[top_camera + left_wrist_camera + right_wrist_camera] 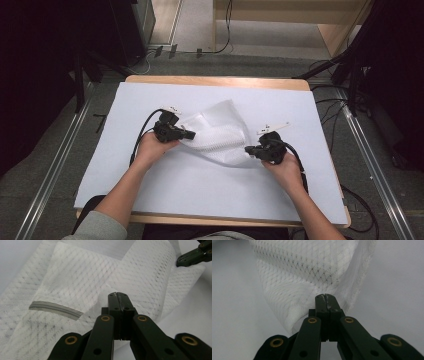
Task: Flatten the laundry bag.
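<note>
On the white table cover [150,200], our left gripper [191,134] and right gripper [248,150] each clamp an opposite edge of the white mesh bag [220,135], stretched between them.

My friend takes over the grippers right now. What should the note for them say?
Left gripper: jaws together, pinching the left edge of the white mesh cloth.
Right gripper: jaws together, pinching the cloth's lower right edge.
The cloth sits mid-table on the white sheet, bunched and folded over itself, partly raised between the two grippers. A grey zipper strip shows on it near the left gripper.
Done: both edges gripped.
Left: probably pull it flat or fold it; keep both grips closed meanwhile.
</note>
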{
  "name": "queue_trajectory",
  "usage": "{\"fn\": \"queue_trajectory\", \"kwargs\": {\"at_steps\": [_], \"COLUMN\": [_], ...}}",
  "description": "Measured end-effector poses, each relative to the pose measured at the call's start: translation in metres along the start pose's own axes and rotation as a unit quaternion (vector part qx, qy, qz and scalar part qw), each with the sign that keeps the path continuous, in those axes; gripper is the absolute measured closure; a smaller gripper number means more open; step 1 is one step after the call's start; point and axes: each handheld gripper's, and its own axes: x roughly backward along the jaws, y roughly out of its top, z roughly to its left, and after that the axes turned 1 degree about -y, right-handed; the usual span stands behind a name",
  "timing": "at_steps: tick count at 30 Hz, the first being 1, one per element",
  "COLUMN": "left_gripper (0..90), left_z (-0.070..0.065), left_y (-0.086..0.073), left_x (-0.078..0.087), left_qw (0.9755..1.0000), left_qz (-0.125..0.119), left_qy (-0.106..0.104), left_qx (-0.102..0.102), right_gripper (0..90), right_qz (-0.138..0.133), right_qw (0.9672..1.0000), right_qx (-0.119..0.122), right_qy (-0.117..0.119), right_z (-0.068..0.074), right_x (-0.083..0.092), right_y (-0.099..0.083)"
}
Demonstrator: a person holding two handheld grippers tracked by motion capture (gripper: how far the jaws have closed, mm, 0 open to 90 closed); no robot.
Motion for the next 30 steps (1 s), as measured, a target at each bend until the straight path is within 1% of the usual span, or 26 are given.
{"fn": "queue_trajectory", "kwargs": {"at_steps": [3, 4, 5, 6, 7, 8, 9, 13, 17, 18, 19, 21, 23, 24, 25, 26, 27, 28, 29, 30], "left_gripper": [90.0, 90.0, 90.0, 90.0, 90.0, 90.0, 90.0, 90.0, 90.0, 90.0, 90.0, 90.0, 90.0, 90.0, 90.0, 90.0, 90.0, 90.0, 90.0, 90.0], "left_z": [0.000, 0.000, 0.001, 0.001, 0.003, 0.004, 0.005, 0.005, 0.005, 0.005, 0.005, 0.005, 0.005, 0.004, 0.004, 0.004, 0.004, 0.005, 0.005, 0.004], "left_y": [-0.001, -0.002, -0.006, -0.006, -0.009, -0.010, -0.010, -0.012, -0.016, -0.016, -0.016, -0.018, -0.019, -0.019, -0.020, -0.020, -0.021, -0.021, -0.021, -0.022], "left_x": [-0.001, -0.003, -0.006, -0.006, -0.008, -0.008, -0.007, -0.006, -0.004, -0.004, -0.003, -0.003, -0.002, -0.002, -0.002, -0.002, -0.001, -0.001, -0.001, -0.002], "left_qw": [1.0000, 0.9999, 0.9998, 0.9998, 0.9996, 0.9996, 0.9997, 0.9997, 0.9998, 0.9998, 0.9998, 0.9998, 0.9998, 0.9998, 0.9998, 0.9998, 0.9998, 0.9998, 0.9998, 0.9998], "left_qz": [0.007, 0.012, 0.019, 0.019, 0.027, 0.026, 0.023, 0.023, 0.018, 0.018, 0.018, 0.015, 0.016, 0.015, 0.014, 0.012, 0.012, 0.013, 0.013, 0.012], "left_qy": [-0.003, -0.002, -0.002, -0.002, 0.002, 0.000, -0.003, -0.002, -0.002, -0.002, -0.002, -0.001, 0.001, 0.000, 0.000, 0.001, 0.001, 0.001, 0.002, 0.002], "left_qx": [-0.002, 0.000, -0.002, -0.002, 0.001, 0.006, 0.009, 0.009, 0.012, 0.012, 0.011, 0.015, 0.013, 0.012, 0.012, 0.014, 0.015, 0.014, 0.014, 0.013], "right_gripper": [90.0, 90.0, 89.4, 89.4, 86.8, 86.3, 86.1, 81.7, 78.2, 78.2, 77.6, 76.2, 74.0, 74.0, 72.7, 72.7, 72.0, 71.7, 71.7, 77.1], "right_qz": [-0.003, -0.003, -0.003, -0.003, -0.012, -0.019, -0.024, -0.038, -0.054, -0.054, -0.055, -0.060, -0.058, -0.058, -0.054, -0.054, -0.052, -0.051, -0.051, -0.055], "right_qw": [1.0000, 1.0000, 1.0000, 1.0000, 0.9999, 0.9998, 0.9997, 0.9992, 0.9982, 0.9982, 0.9981, 0.9977, 0.9978, 0.9978, 0.9979, 0.9979, 0.9979, 0.9979, 0.9979, 0.9976], "right_qx": [-0.002, -0.002, -0.007, -0.007, -0.009, -0.011, -0.007, -0.006, -0.014, -0.014, -0.014, -0.014, -0.015, -0.015, -0.019, -0.019, -0.016, -0.017, -0.017, -0.019], "right_qy": [-0.002, -0.002, -0.003, -0.003, -0.001, -0.002, -0.004, -0.015, -0.021, -0.021, -0.023, -0.028, -0.029, -0.029, -0.030, -0.030, -0.036, -0.036, -0.036, -0.037], "right_z": [-0.001, -0.001, -0.001, -0.001, -0.002, -0.002, -0.002, -0.005, -0.013, -0.013, -0.016, -0.021, -0.025, -0.025, -0.028, -0.028, -0.031, -0.032, -0.032, -0.035], "right_x": [0.002, 0.002, 0.004, 0.004, 0.008, 0.009, 0.012, 0.015, 0.016, 0.016, 0.016, 0.013, 0.007, 0.007, 0.002, 0.002, -0.004, -0.005, -0.005, -0.008], "right_y": [0.000, 0.000, 0.000, 0.000, 0.000, 0.001, 0.003, 0.013, 0.027, 0.027, 0.031, 0.042, 0.048, 0.048, 0.052, 0.052, 0.058, 0.060, 0.060, 0.066]}}
